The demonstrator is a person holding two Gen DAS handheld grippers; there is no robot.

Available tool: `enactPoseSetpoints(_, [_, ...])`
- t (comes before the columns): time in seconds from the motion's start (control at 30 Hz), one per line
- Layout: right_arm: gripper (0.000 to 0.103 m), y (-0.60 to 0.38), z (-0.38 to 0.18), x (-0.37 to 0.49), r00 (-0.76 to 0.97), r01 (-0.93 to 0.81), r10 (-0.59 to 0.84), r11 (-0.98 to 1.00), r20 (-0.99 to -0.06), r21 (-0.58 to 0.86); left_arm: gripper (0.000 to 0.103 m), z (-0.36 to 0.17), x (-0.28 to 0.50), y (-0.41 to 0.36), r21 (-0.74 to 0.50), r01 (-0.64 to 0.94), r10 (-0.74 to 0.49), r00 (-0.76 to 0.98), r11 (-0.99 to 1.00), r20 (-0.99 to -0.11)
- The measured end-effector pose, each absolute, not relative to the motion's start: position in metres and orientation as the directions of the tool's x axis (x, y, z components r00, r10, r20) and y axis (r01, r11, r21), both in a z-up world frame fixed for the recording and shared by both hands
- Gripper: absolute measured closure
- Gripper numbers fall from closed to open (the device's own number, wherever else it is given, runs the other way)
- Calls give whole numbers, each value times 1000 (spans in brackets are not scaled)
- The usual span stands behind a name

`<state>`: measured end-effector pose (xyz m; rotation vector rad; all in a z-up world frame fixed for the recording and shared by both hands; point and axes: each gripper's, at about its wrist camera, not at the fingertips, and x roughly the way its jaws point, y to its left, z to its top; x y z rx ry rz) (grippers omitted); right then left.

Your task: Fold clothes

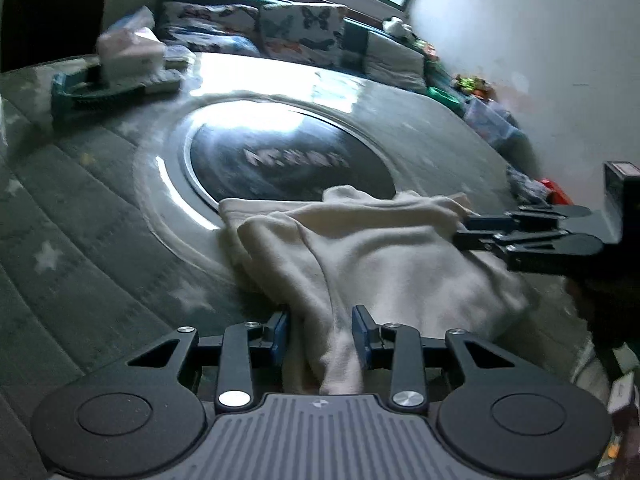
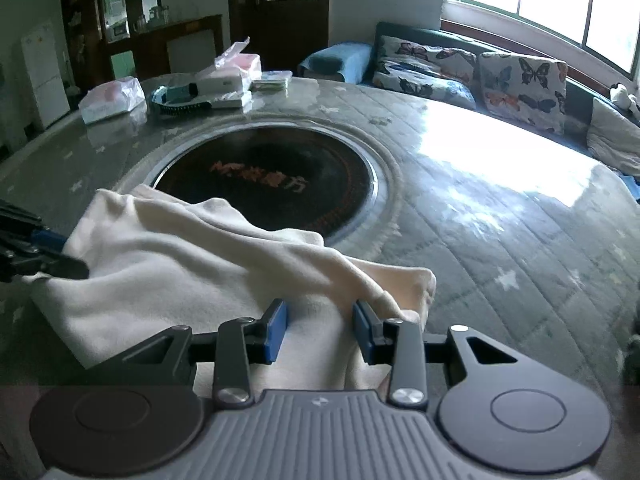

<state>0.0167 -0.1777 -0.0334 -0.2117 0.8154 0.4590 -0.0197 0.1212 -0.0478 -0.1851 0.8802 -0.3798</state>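
left wrist | left gripper (image 1: 320,334) jaws apart, cream garment (image 1: 360,256) between them, 6 o'clock on table (image 1: 100,216) | right gripper (image 2: 320,330) spread around cloth fold | hotplate (image 2: 272,184) 12 o'clock

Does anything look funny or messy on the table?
Only the cream cloth looks messy. It lies bunched and wrinkled on the table, and one edge flops over the rim of the dark round plate in the middle. The left gripper and the right gripper each have cloth between their fingers. Nothing looks spilled or broken.
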Motion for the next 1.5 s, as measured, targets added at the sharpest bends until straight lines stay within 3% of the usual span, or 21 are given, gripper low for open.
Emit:
enactPoseSetpoints(0.3, [68,-187,-17,-15,626,-473,347,881,-698,15,60,-39,-22,110,-147,265,-285,620,953,-731])
enactPoseSetpoints(0.63, [68,-186,-30,-43,568,-526,383,849,-729,36,55,-42,-15,126,-161,239,-278,618,957,-735])
enactPoseSetpoints(0.97, [69,-172,-10,-4,586,-514,411,855,-699,72,61,-18,10,100,-130,268,-279,647,955,-710])
enactPoseSetpoints(1.33, [80,-153,-31,39,592,-457,372,886,-715,81,62,-41,62,63,-116,284,-271,602,952,-751])
enactPoseSetpoints(1.5, [81,-147,-35,39,600,-469,353,882,-718,42,61,-48,70,58,-88,277,-246,608,957,-755])
